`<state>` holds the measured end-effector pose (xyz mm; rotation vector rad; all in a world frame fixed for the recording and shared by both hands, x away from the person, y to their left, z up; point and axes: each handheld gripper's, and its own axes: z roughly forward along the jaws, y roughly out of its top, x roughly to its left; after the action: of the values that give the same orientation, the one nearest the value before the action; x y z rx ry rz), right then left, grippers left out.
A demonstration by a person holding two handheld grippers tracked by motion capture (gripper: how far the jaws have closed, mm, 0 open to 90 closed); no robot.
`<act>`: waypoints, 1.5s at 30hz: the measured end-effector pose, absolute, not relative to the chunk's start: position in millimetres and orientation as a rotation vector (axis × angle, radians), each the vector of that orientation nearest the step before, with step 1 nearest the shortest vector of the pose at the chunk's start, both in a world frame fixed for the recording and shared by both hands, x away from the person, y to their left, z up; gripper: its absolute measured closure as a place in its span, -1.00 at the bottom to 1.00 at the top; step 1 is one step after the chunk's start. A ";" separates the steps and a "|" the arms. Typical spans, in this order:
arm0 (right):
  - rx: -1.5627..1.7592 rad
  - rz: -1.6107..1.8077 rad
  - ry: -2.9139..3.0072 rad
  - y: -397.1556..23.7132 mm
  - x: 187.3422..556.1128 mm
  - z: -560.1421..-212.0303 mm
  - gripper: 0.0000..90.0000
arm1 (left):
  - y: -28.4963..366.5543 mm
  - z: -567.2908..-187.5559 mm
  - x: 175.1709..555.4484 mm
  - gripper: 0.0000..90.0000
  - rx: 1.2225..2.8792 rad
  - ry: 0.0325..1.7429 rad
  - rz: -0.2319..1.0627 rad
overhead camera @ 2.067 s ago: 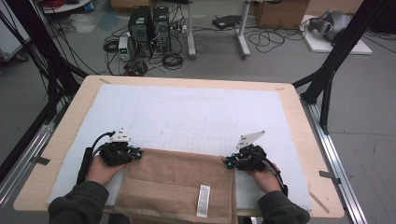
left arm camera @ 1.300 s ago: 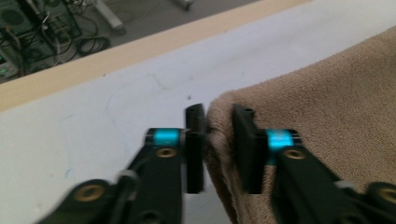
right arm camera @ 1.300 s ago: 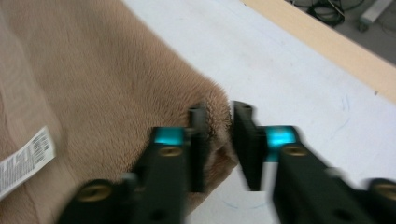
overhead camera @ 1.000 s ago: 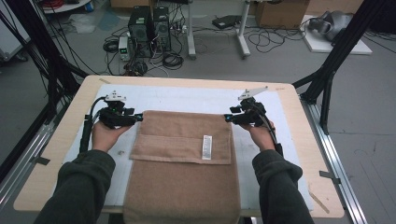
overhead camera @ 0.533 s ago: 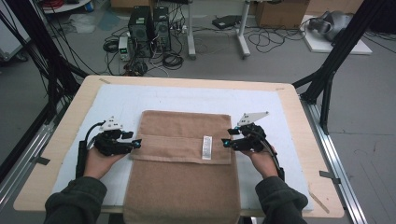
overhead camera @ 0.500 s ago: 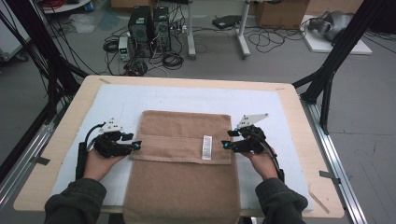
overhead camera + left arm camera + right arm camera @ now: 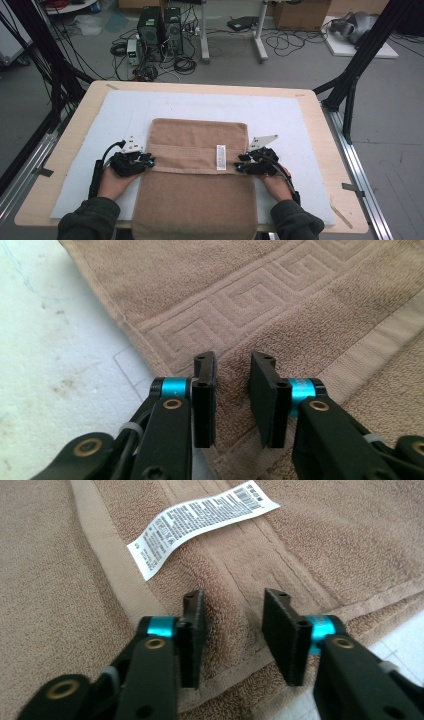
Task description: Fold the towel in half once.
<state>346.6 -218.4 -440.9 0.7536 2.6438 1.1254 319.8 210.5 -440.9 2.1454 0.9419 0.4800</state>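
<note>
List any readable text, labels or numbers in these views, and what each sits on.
Care label on the brown towel: several lines of small print and a barcode at one end, all too small and blurred to read.
Same label in the high view: a white strip, print not legible.
Computer towers on the floor behind the table: no readable marking.
No other text, brand or number can be read.

Worktop point(image 7: 320, 125): pale wood, topped by a white mat point(image 7: 280, 112). Floor beyond its far edge: 2 black computer towers point(image 7: 161, 26) side by side, tangled black cables point(image 7: 187, 62) beside them, white desk legs point(image 7: 258, 35), a cardboard box point(image 7: 300, 12). Black frame struts point(image 7: 360, 55) at right.
</note>
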 end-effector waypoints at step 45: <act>0.546 1.302 2.642 -233.6 269.7 -395.1 0.87 | 220.2 -412.4 233.9 0.91 2.011 0.828 0.430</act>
<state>269.7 -233.6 -395.1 0.5461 2.6422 1.3016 233.9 220.2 -412.4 2.0109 0.8277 0.4301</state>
